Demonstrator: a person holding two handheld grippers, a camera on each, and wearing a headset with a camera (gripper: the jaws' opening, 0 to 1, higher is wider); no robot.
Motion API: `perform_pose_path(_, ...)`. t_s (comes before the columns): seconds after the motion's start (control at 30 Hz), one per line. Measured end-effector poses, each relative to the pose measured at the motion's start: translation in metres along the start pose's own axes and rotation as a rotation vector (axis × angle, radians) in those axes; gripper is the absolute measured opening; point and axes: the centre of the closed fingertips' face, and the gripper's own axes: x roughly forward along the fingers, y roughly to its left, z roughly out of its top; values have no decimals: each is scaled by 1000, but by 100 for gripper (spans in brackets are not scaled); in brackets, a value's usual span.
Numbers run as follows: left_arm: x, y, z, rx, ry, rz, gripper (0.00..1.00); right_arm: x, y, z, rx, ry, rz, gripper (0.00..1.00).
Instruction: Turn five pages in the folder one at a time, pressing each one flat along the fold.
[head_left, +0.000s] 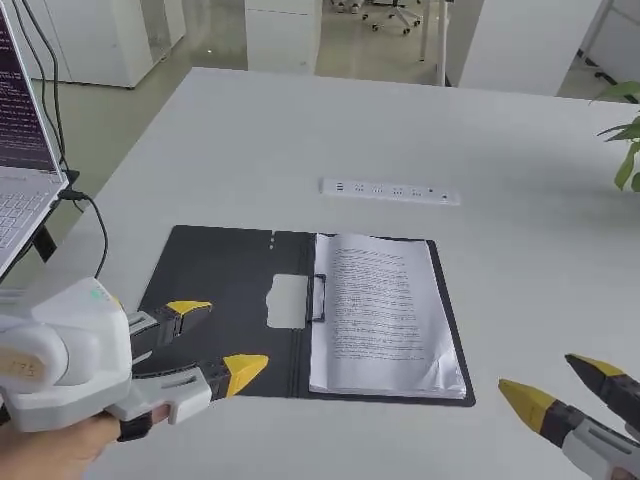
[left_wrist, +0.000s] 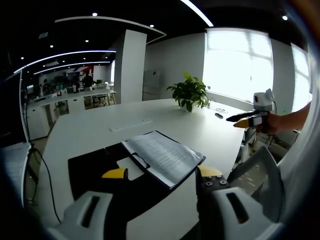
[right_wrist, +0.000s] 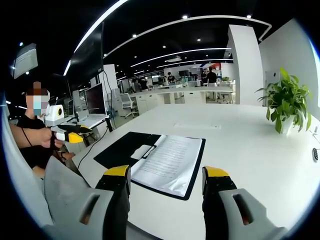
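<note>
Open folder (head_left: 215, 290) lies ahead of both jaw pairs, page stack (head_left: 385, 310) clipped on its right half. Jaws of left gripper (head_left: 230, 336) wide apart, empty, over the left cover; right gripper (head_left: 538, 373) likewise, short of the stack's corner. Judged: page turn not begun; next, pinch a single sheet's edge

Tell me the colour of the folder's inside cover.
Black. The open folder lies flat with white printed pages on its right half; the head view shows it best.
</note>
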Motion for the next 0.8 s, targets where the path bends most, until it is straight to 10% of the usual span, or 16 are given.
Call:
perform_pose_path(0.47,12,-5,-2,24,5,-13,54,-3,-4,-1,7,-4,-17,57)
perform_pose_path(0.8,64,-29,-28,90,75,-73,56,-13,-5,-12,25,5,-38,57)
